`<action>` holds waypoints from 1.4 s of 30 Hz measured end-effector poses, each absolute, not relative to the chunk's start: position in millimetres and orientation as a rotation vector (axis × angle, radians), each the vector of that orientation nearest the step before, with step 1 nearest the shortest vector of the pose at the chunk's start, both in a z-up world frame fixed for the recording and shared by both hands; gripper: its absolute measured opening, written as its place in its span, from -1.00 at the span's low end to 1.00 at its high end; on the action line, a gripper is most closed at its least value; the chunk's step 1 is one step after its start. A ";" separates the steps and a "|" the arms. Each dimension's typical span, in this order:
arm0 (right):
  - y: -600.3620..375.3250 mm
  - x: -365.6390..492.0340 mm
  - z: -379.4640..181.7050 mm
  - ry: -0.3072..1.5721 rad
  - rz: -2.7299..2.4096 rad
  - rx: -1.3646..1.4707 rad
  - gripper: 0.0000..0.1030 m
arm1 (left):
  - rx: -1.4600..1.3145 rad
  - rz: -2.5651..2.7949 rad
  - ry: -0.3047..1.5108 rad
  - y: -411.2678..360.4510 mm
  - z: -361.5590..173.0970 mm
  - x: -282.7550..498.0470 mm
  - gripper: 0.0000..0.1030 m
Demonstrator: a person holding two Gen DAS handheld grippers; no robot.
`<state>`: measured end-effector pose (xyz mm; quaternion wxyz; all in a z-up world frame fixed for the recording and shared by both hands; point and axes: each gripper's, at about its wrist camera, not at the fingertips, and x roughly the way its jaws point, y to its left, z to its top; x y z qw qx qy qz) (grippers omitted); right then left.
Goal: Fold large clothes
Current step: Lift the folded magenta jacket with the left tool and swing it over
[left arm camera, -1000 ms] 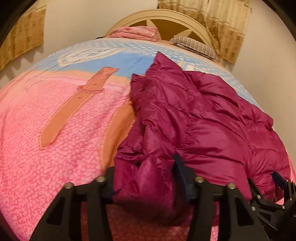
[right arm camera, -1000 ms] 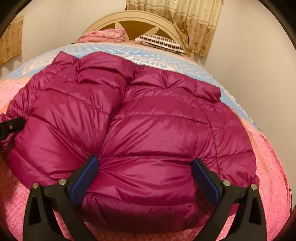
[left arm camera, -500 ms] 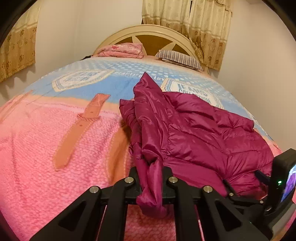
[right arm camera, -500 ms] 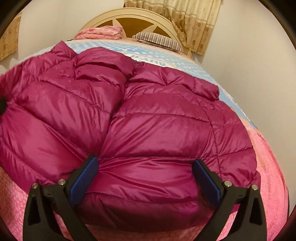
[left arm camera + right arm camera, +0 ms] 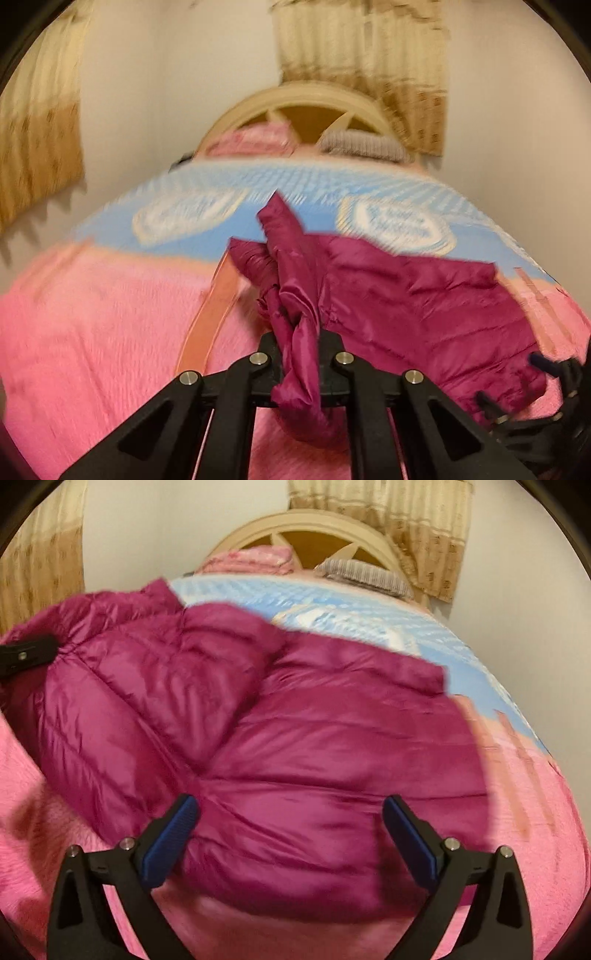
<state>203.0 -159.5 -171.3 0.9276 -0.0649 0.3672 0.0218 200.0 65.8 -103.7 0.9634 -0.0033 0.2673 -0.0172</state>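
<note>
A magenta puffer jacket [image 5: 332,738] lies on the bed and also shows in the left wrist view [image 5: 406,295]. My left gripper [image 5: 301,354] is shut on a bunched edge of the jacket and holds that side lifted off the bed. My right gripper [image 5: 290,830] is open, its blue-padded fingers [image 5: 170,842] spread wide over the near hem of the jacket, with nothing between them gripped. The left gripper shows at the far left of the right wrist view [image 5: 27,657], clamped on the raised jacket edge.
The bed has a pink and blue patterned cover [image 5: 92,332]. A folded pink blanket [image 5: 251,559] and a striped pillow [image 5: 365,574] lie by the cream headboard [image 5: 314,524]. Walls and beige curtains [image 5: 399,528] stand behind. The right gripper shows at the lower right of the left wrist view [image 5: 554,406].
My left gripper closed on the jacket's edge and lifted it up and back. The jacket's left side rose. My right gripper stayed open and drew back slightly.
</note>
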 end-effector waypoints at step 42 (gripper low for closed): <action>-449.4 162.0 -201.3 0.882 -0.459 0.043 0.98 | 0.667 -0.345 0.357 -132.6 -155.9 104.7 0.58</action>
